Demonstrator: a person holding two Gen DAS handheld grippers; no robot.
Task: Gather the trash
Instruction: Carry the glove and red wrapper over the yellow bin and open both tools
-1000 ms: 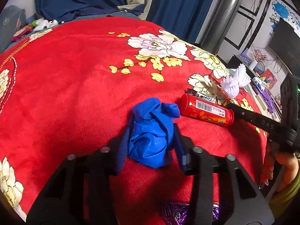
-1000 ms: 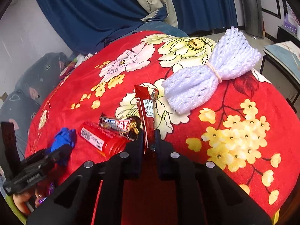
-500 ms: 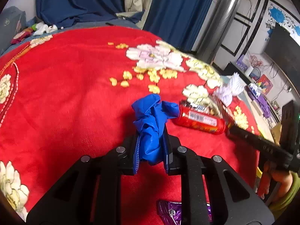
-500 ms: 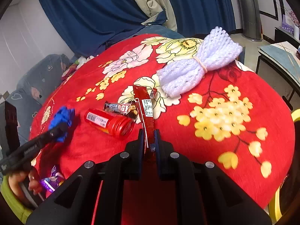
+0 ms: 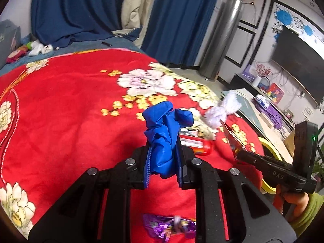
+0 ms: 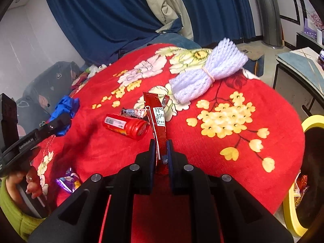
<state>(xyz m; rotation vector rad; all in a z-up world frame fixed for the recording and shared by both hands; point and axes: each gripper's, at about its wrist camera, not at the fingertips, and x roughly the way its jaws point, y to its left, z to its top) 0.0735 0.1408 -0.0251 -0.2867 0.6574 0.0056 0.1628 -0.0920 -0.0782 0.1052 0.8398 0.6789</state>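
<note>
My left gripper (image 5: pixel 163 167) is shut on a crumpled blue glove (image 5: pixel 164 133) and holds it above the red flowered blanket (image 5: pixel 60 109). My right gripper (image 6: pixel 161 154) is shut on a long red wrapper (image 6: pixel 157 119), held upright above the blanket. A red cylindrical bottle (image 6: pixel 125 124) lies on its side on the blanket, with a dark candy bar wrapper (image 6: pixel 134 112) behind it. A white foam net bundle (image 6: pixel 208 73) lies farther back. A purple foil wrapper (image 5: pixel 169 227) lies near the front edge; it also shows in the right wrist view (image 6: pixel 67 182).
A yellow-rimmed bin (image 6: pixel 303 174) with trash inside stands at the right of the bed. A low table (image 6: pixel 303 64) stands beyond it. Blue curtains (image 6: pixel 111 16) and a grey pillow (image 6: pixel 46 81) are at the back.
My left gripper closed on the blue glove and lifted it off the blanket. My right gripper rose and drew back with the red wrapper.
</note>
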